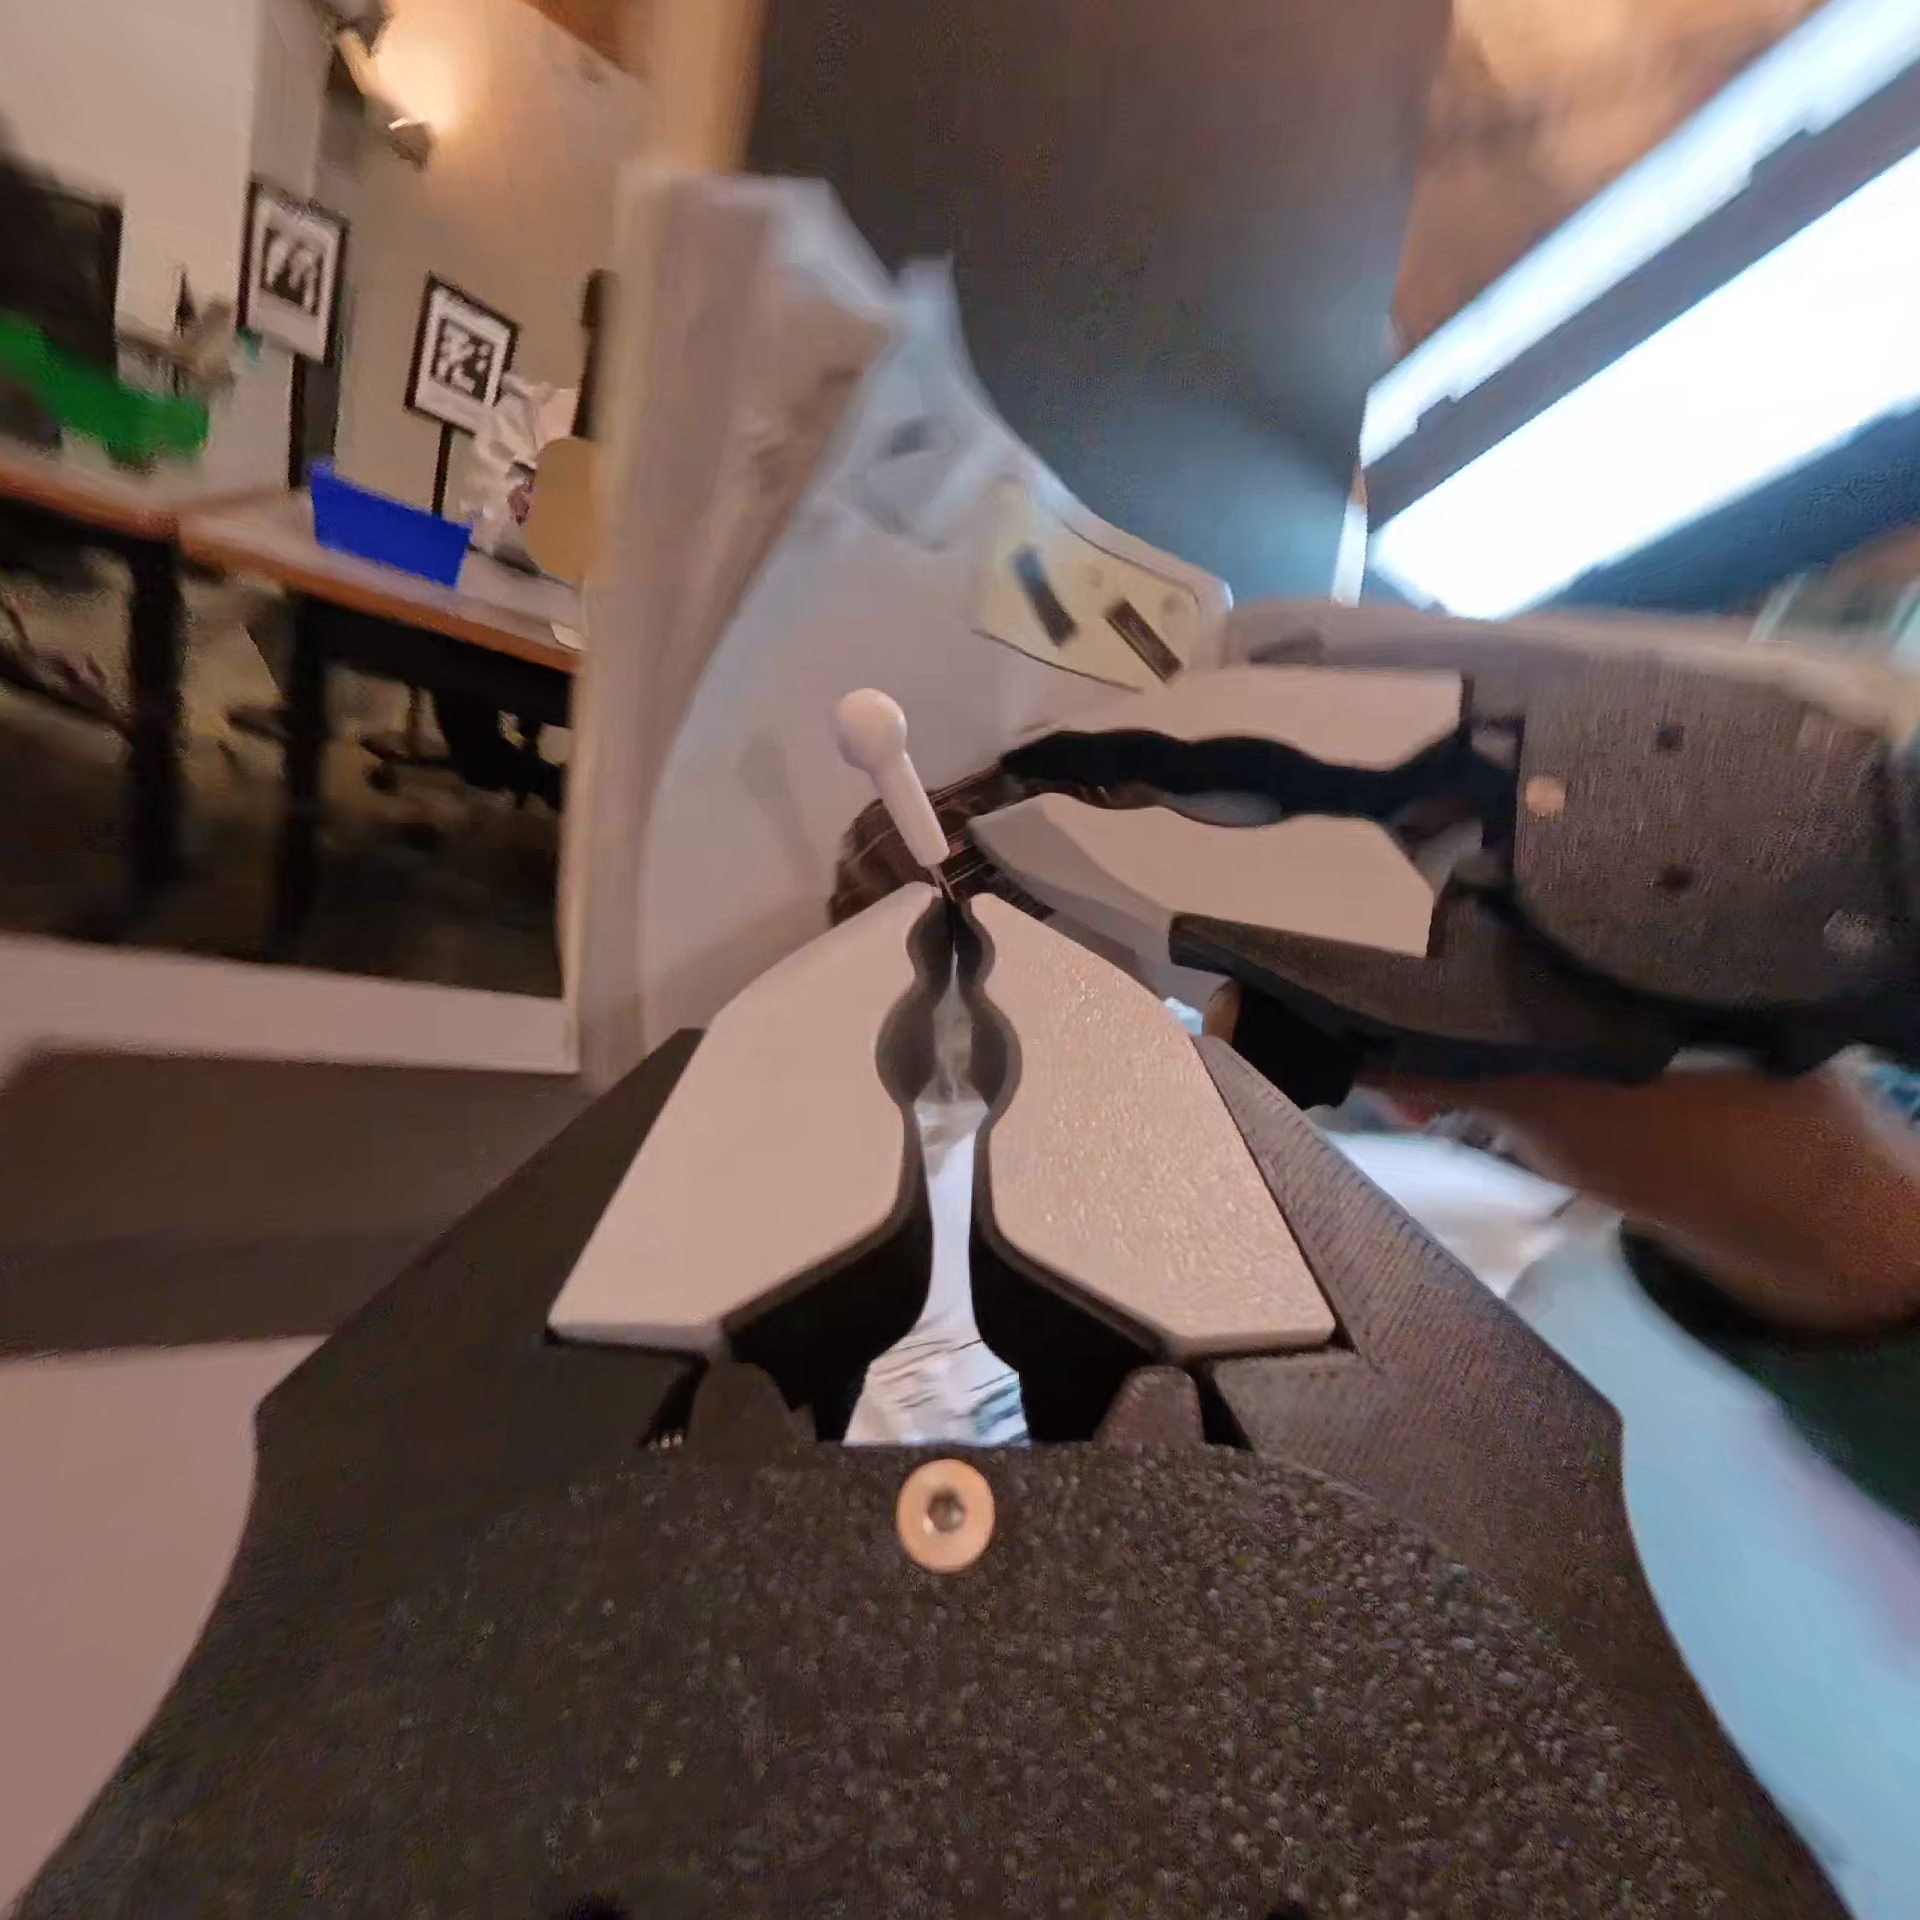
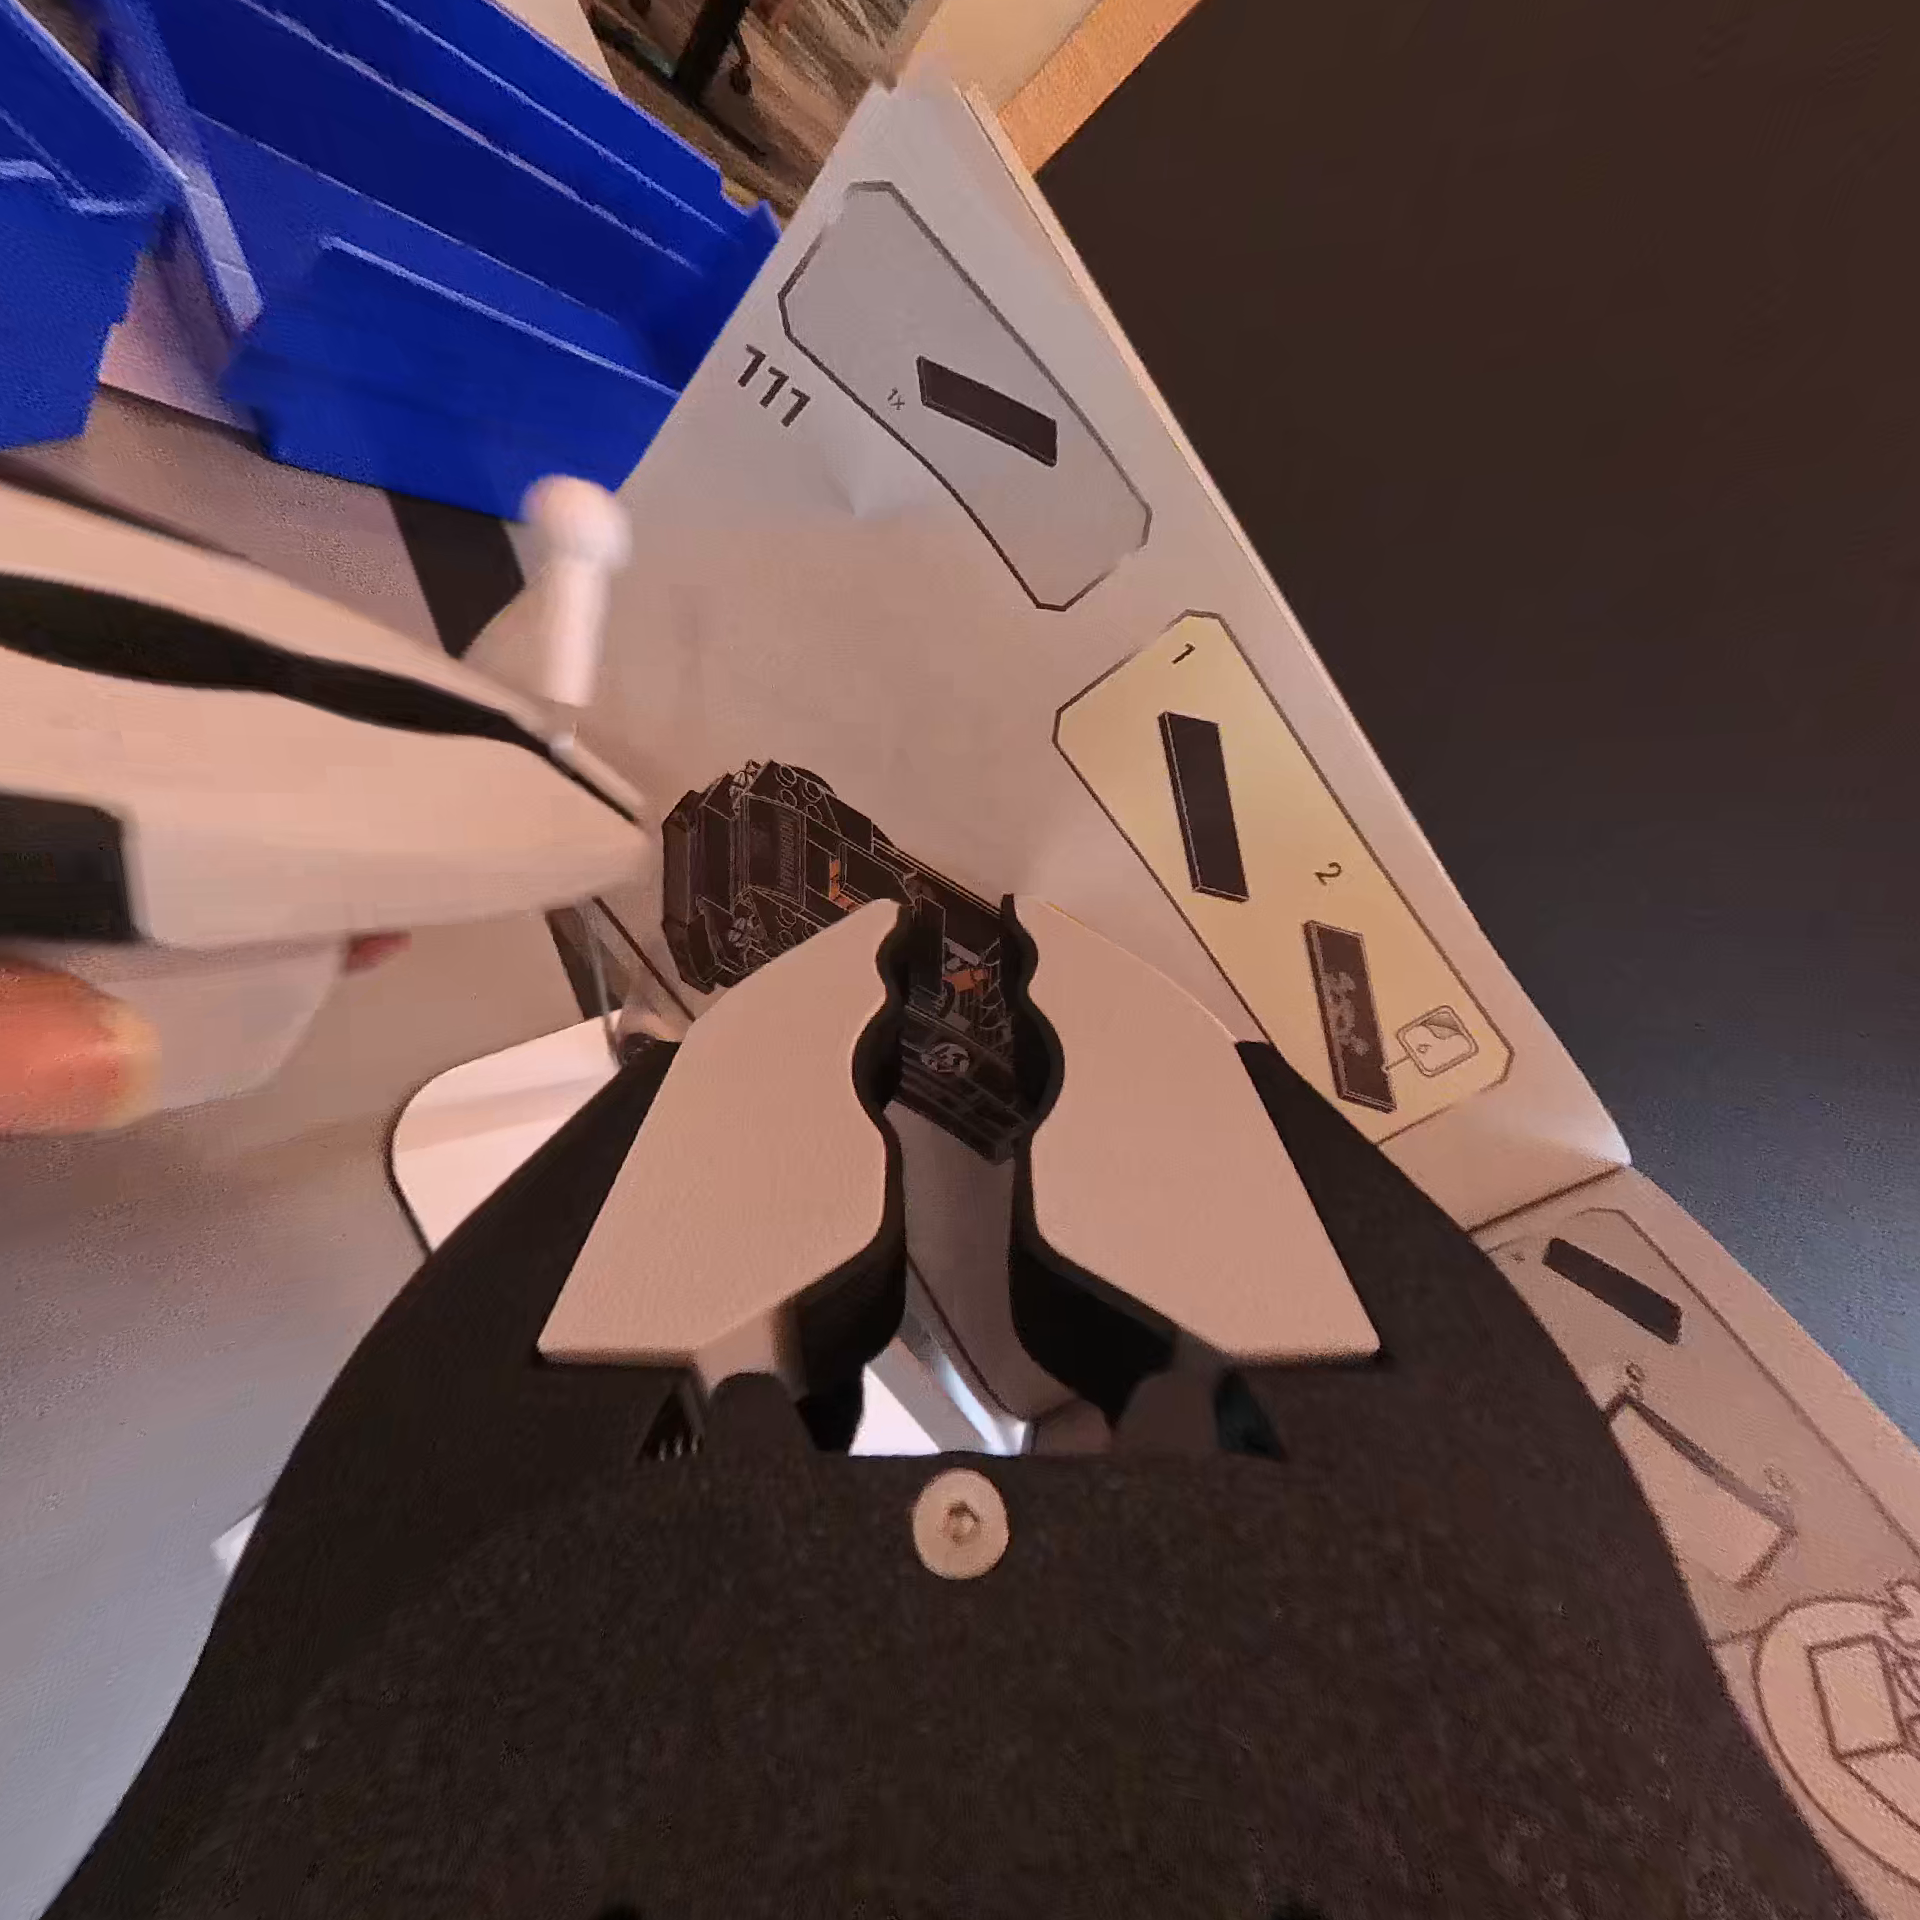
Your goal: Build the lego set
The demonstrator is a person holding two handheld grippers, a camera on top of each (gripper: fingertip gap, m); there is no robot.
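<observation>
Left gripper (image 1: 948, 914) pinches a white pin (image 1: 888, 774) by its thin tip. Right gripper (image 2: 956, 920), narrowly parted and empty, faces the instruction booklet (image 2: 935, 644). Read the page before placing the pin, I judge.

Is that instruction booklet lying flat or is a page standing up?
A page is standing up. The instruction booklet has one sheet raised steeply behind the right claw, while another page lies lower beside it.

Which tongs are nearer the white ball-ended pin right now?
Left. The left tongs are shut on the white ball-ended pin at its thin lower tip. The right tongs are open beside it, not touching, in front of the instruction booklet.
</observation>
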